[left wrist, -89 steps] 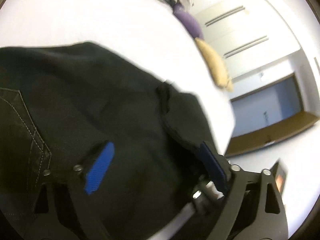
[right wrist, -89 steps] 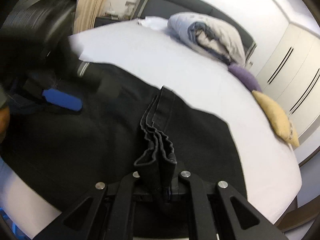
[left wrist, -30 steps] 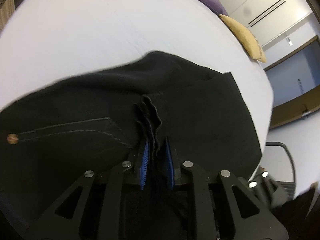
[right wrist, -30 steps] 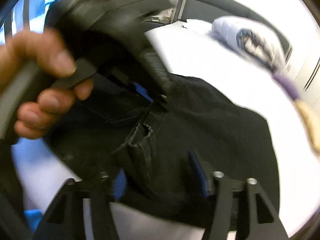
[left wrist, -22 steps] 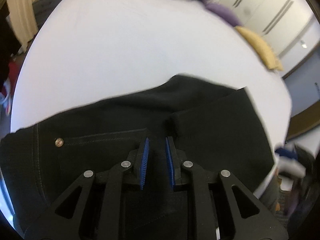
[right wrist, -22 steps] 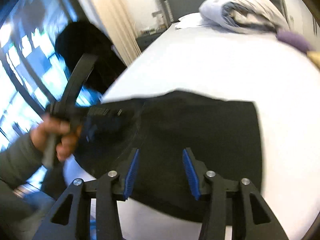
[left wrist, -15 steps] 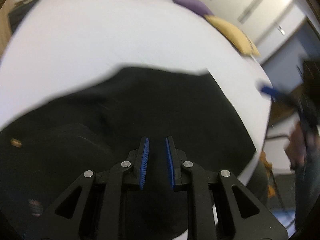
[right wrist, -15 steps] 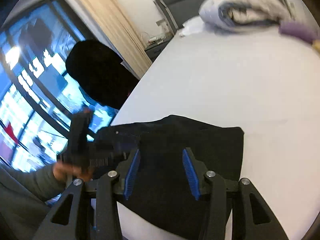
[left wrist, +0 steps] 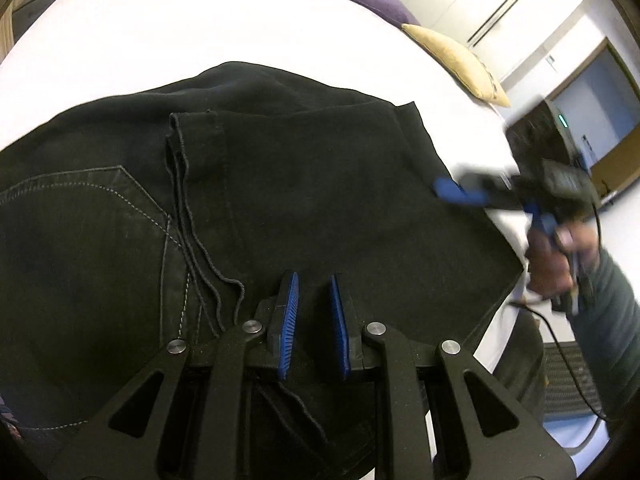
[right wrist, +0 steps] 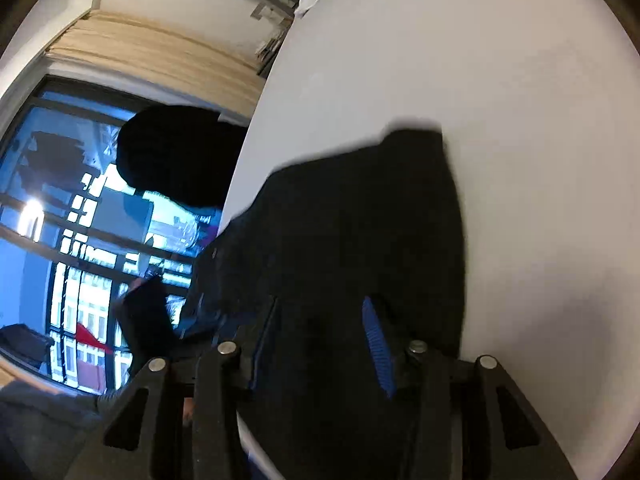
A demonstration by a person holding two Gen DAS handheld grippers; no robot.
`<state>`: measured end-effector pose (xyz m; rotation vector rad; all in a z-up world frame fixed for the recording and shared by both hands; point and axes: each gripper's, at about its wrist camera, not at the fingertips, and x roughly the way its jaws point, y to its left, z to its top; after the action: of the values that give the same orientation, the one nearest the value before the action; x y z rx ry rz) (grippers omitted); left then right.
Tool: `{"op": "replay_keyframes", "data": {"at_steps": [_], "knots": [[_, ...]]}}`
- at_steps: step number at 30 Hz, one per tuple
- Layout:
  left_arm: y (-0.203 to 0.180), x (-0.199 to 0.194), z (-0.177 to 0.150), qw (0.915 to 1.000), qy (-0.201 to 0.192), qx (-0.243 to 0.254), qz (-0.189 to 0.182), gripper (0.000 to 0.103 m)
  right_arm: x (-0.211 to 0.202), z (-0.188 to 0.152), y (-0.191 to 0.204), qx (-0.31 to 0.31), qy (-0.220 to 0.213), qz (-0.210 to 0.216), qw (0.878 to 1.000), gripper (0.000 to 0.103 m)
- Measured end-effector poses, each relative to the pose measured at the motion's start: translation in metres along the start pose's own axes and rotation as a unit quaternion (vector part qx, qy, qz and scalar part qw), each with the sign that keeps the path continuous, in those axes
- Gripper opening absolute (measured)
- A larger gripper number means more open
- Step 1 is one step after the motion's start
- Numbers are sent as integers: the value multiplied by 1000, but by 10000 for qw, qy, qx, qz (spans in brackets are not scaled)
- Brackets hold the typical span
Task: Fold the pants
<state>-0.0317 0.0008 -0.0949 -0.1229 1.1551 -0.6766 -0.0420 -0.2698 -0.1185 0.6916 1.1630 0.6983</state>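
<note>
The left gripper (left wrist: 313,312) is held low over the black pants (left wrist: 300,184), its blue pads (left wrist: 289,320) drawn to a narrow gap with nothing caught between them; only dark cloth is seen beneath. Just left of that claw, stacked hem edges (left wrist: 188,184) and a stitched back pocket (left wrist: 80,220) are seen. The pants are spread folded on the white bed (left wrist: 200,28), reaching its near edge and stopping short of its right edge.

At that right edge the right gripper (left wrist: 460,194) is seen in the left wrist view, blurred, gripped by a hand (left wrist: 556,256) in a dark sleeve (left wrist: 612,320), its blue tip just over the pants' right border. From its own camera the right gripper (right wrist: 320,344) is shown with its jaws about halfway apart and closing; dark cloth lies under them, though whether any is pinched cannot be told through the blur.

Farther off, a yellow cushion (left wrist: 456,64) and a purple cushion (left wrist: 376,4) are laid toward the bed's far right corner, with white wardrobe doors (left wrist: 500,4) behind. Beyond the bed's left edge a window (right wrist: 60,240), a beige curtain (right wrist: 160,56) and a dark round shape (right wrist: 176,152) are seen.
</note>
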Motion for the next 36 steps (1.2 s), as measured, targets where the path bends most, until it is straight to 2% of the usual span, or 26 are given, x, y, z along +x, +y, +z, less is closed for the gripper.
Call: {"op": "replay_keyframes", "data": {"at_steps": [2, 5, 7, 9, 12, 14, 16, 17, 19, 20, 21, 23, 24, 26, 27, 30, 32, 36], "knots": [[1, 0, -2, 10000, -20, -19, -69, 16, -4, -21, 1, -55, 82, 40, 9999, 47], [20, -11, -1, 9999, -51, -78, -140, 16, -13, -56, 13, -70, -140, 62, 9999, 47], [23, -19, -3, 9999, -78, -103, -26, 17, -20, -70, 18, 6, -282, 69, 9996, 47], [25, -38, -8, 9993, -260, -71, 254, 17, -27, -82, 28, -13, -432, -72, 9990, 47], [26, -74, -17, 9965, -636, -64, 536, 17, -37, -90, 45, -73, -788, 18, 9969, 48], [33, -98, -28, 9947, -867, -249, 499, 17, -40, -88, 55, -135, -1106, 171, 9936, 49], [45, -126, -45, 9915, -1099, -470, 509, 17, -39, -80, 64, -30, -1486, 385, 9881, 56], [51, -136, -53, 9900, -1156, -551, 584, 19, -38, -75, 66, 36, -1592, 468, 9861, 57], [69, -162, -72, 9853, -1320, -822, 708, 35, -29, -63, 68, 240, -1801, 692, 9809, 57], [82, -177, -83, 9803, -1492, -1074, 726, 67, -21, -57, 69, 347, -1837, 801, 9791, 57], [94, -192, -95, 9722, -1763, -1347, 755, 90, -12, -54, 73, 417, -1841, 871, 9781, 57], [118, -222, -116, 9487, -2411, -1883, 796, 96, 10, -45, 84, 458, -1775, 993, 9780, 57], [134, -233, -127, 9384, -2521, -2227, 786, 96, 22, -41, 90, 435, -1739, 1027, 9784, 57], [158, -245, -141, 9268, -2537, -2699, 619, 96, 41, -37, 100, 388, -1608, 1113, 9799, 57], [171, -251, -152, 9140, -2687, -3002, 469, 96, 52, -35, 107, 356, -1526, 1137, 9811, 57], [204, -257, -172, 8919, -2708, -3616, 192, 96, 74, -30, 120, 290, -1300, 1131, 9846, 57], [219, -252, -179, 8799, -2672, -3929, -20, 96, 80, -28, 125, 275, -1237, 1129, 9855, 57], [240, -242, -189, 8714, -2476, -4215, -409, 95, 85, -26, 126, 331, -1176, 1096, 9864, 57]]}}
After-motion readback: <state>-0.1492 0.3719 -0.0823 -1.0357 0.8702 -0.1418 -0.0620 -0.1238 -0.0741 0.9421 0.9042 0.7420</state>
